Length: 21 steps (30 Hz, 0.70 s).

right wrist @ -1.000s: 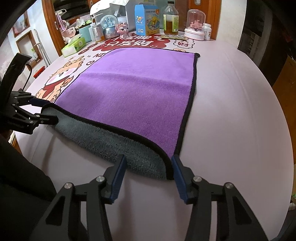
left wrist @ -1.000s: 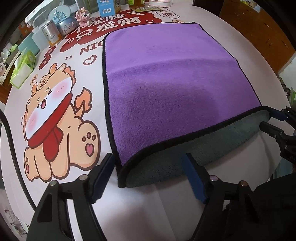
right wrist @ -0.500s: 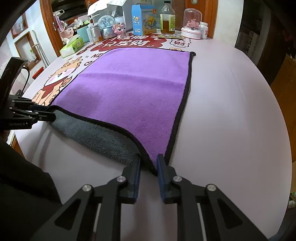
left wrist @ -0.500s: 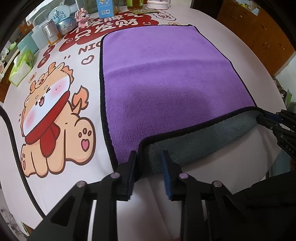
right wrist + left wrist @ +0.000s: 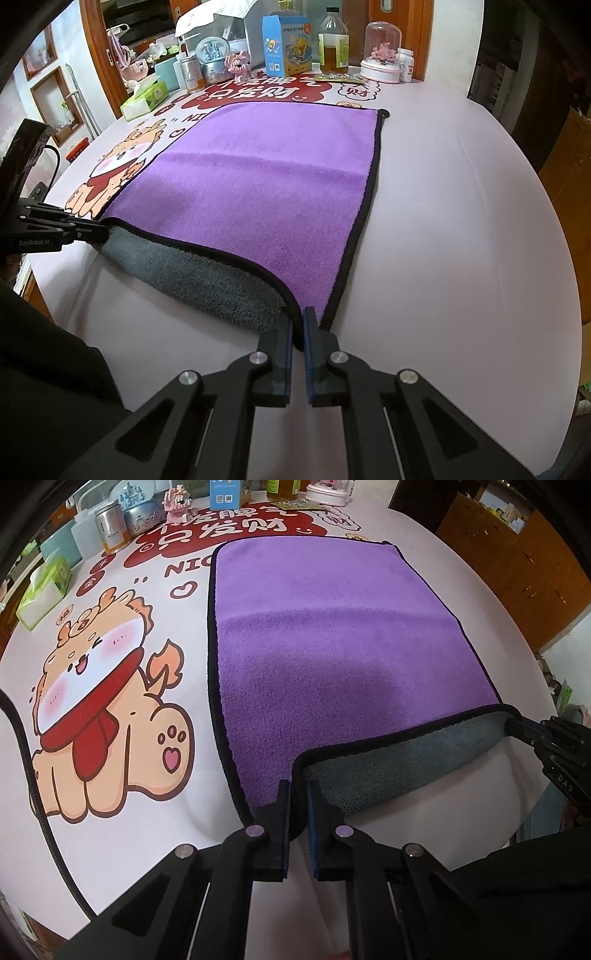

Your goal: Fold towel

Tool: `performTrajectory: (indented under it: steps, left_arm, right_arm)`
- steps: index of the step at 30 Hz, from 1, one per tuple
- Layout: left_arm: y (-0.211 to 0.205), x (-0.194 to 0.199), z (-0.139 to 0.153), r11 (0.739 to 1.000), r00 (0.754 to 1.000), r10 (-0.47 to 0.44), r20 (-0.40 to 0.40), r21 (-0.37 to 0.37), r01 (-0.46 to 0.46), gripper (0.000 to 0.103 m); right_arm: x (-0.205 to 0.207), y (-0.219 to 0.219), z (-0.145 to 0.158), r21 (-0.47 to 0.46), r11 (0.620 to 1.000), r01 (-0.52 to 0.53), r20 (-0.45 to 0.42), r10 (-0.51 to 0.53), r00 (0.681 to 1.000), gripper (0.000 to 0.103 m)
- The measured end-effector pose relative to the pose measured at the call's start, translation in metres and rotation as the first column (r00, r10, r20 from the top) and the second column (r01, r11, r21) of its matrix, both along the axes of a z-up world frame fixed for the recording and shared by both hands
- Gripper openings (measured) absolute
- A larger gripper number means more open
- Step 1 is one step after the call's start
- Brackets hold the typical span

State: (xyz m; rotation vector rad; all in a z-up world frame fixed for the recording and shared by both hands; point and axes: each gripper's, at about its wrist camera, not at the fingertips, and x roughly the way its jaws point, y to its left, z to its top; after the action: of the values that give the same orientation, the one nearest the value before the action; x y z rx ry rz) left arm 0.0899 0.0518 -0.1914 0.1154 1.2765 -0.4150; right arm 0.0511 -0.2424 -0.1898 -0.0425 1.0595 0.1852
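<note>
Towel [image 5: 332, 635] long axis fwd; near corners in L [image 5: 298, 794] + R gripper [image 5: 297, 319].

Towel flat on the bench, both near corners pinched and lifted.

The towel [image 5: 266, 192] lies spread on the bench [image 5: 461, 229], its near edge raised off the surface; the left gripper [image 5: 299, 794] clamps the near left corner, the right gripper [image 5: 297, 321] the near right one. Left of the towel sits the cartoon dog print [image 5: 99, 716]. Behind the towel, along the bench's far edge, stand a tissue box [image 5: 144, 99], a carton [image 5: 286, 46], a bottle [image 5: 334, 44] and a domed ornament [image 5: 382, 51].
</note>
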Motion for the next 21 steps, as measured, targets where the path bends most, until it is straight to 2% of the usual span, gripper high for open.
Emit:
performTrajectory:
  steps: [13,21]
  left_arm:
    - [0.002,0.005,0.015,1.000,1.000,-0.007,0.017,0.002,0.007,0.004]
    - [-0.001,0.013,0.034,1.000,0.999,-0.011,0.054,0.015,0.011,0.004]
  right_arm:
    - [0.004,0.000,0.008,0.009,1.000,-0.022,0.008,0.022,1.000,0.004]
    - [0.010,-0.001,0.031,0.013,0.999,-0.040,0.053,0.040,0.998,0.004]
